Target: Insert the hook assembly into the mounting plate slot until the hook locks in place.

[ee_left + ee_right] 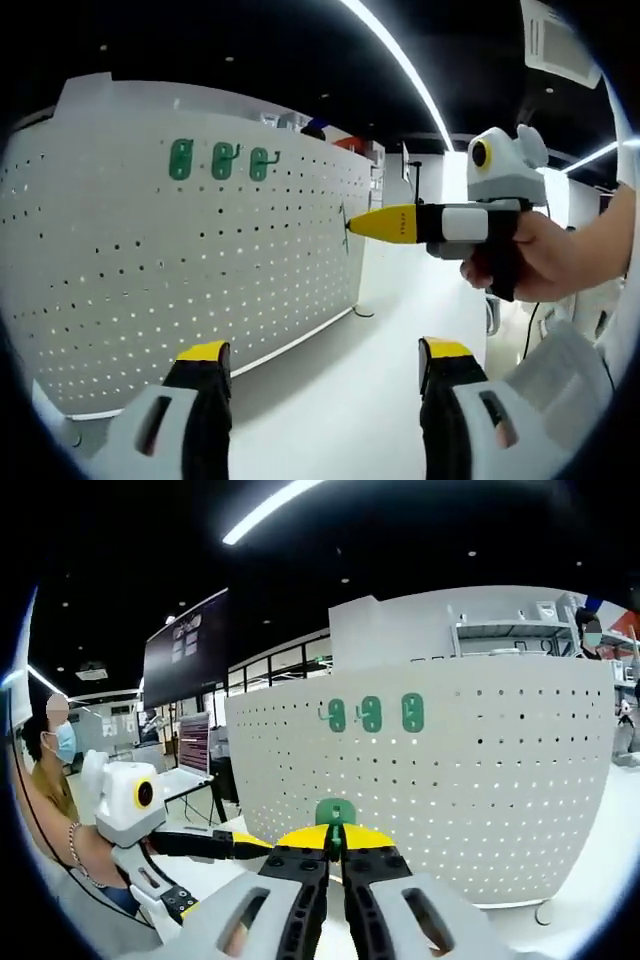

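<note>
A white perforated mounting plate (200, 270) stands upright on a white table, and three green hooks (225, 160) hang in a row near its top. In the left gripper view my right gripper (350, 225) comes in from the right, shut on a thin green hook assembly (345, 232) close to the plate's face. My left gripper (325, 350) is open and holds nothing, some way back from the plate. In the right gripper view the green hook assembly (335, 812) is pinched in my right gripper (336, 834), facing the plate (480, 800) below the three hooks (371, 713). My left gripper (245, 845) shows at the left.
The white table top (380, 380) runs along the plate's foot. A person (60, 770) sits at the far left, a hand (545, 255) on the right gripper. Desks, monitors (195, 745) and shelving (520, 630) stand behind the plate.
</note>
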The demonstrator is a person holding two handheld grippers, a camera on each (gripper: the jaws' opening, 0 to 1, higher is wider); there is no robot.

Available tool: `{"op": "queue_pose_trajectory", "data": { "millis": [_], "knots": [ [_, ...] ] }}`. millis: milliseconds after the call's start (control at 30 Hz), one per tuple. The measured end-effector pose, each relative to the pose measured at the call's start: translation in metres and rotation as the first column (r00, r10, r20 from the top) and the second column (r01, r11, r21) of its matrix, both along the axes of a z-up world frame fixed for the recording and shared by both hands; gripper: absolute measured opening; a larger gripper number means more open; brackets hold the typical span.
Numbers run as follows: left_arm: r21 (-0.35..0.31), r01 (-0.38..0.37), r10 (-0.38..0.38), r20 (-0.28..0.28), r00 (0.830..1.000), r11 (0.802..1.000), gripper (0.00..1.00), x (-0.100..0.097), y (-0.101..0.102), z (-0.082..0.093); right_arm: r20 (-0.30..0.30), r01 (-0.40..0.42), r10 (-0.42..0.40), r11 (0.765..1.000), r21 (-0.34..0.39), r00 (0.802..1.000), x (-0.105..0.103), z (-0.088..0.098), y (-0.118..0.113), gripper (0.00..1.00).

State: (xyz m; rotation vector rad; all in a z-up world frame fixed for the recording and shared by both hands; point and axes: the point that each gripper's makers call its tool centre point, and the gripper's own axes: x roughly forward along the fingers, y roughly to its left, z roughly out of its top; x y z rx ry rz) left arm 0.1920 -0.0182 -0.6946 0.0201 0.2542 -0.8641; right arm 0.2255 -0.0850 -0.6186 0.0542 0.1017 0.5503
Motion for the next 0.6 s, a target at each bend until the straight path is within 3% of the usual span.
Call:
{"op": "queue_pose_trajectory", "data": {
  "millis": [600],
  "knots": [
    [0.034, -0.056, 0.057, -0.039, 0.998, 0.998, 0.79, -0.008, 0.038, -0.023, 0.014, 0.111, -0.111, 0.994, 0.004, 0.994, 0.044, 0.02, -0.042, 0.01]
  ]
}}
